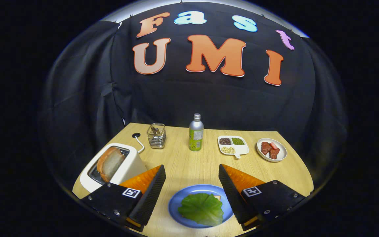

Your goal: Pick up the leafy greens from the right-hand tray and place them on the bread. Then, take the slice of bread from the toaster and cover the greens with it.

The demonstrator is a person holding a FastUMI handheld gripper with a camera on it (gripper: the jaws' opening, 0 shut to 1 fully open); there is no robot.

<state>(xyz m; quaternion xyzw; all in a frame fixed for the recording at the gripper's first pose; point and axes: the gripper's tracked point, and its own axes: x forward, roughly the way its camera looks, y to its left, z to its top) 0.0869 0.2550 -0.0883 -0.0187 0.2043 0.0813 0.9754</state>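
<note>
A green leaf [202, 208] lies on a slice of bread whose corner [217, 197] peeks out from under it, both on a blue plate [176, 200] near the table's front edge. My gripper [192, 174] hangs above the plate, open, with nothing between its fingers. The plate and leaf sit between the two fingers and below them. To the left of the left finger stands a white toaster [128, 169] with a slice of bread [110, 163] sticking up out of its slot.
At the back of the wooden table stand a metal bottle with a green label [196, 132], a wire holder [156, 135] and a cable [140, 144]. To the right are a white divided tray of beans [233, 145] and a bowl of meat pieces [271, 149].
</note>
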